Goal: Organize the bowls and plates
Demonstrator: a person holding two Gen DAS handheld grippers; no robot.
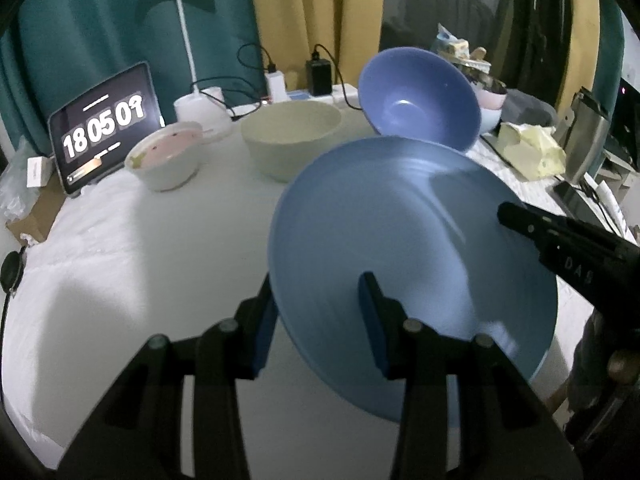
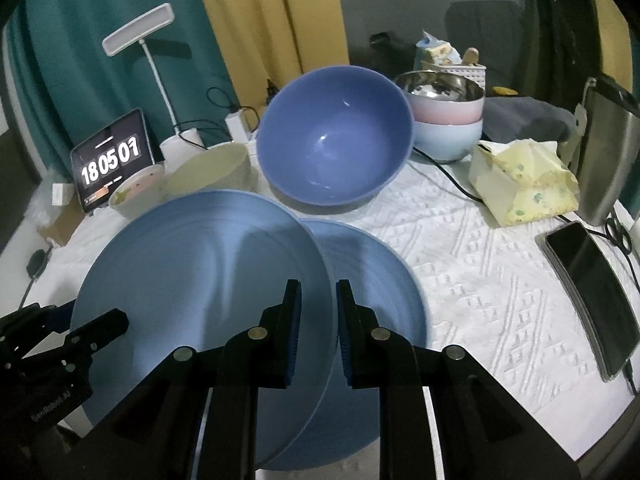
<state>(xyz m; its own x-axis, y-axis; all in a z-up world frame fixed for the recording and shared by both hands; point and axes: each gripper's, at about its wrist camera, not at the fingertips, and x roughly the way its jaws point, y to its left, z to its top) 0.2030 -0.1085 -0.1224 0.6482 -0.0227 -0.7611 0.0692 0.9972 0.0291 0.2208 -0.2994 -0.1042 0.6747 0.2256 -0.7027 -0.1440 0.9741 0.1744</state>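
Observation:
A light blue plate [image 1: 400,240] [image 2: 200,272] hangs tilted above the white cloth, gripped from both sides. My left gripper [image 1: 318,320] is shut on its left rim, and my right gripper [image 2: 318,320] is shut on its right rim. Under it on the table lies a second light blue plate [image 2: 380,280], partly covered. Behind stand a deep blue bowl [image 1: 420,100] [image 2: 334,140], a cream bowl [image 1: 290,136] [image 2: 212,172] and a white bowl with a pink inside [image 1: 164,160] [image 2: 136,192]. A steel bowl sits in stacked pink and pale blue bowls [image 2: 448,120].
A tablet showing a clock [image 1: 104,128] and a desk lamp [image 1: 188,40] stand at the back left, with chargers and cables. At the right are a yellow tissue pack [image 2: 524,180], a steel flask [image 2: 604,152] and a phone [image 2: 592,300] near the table edge.

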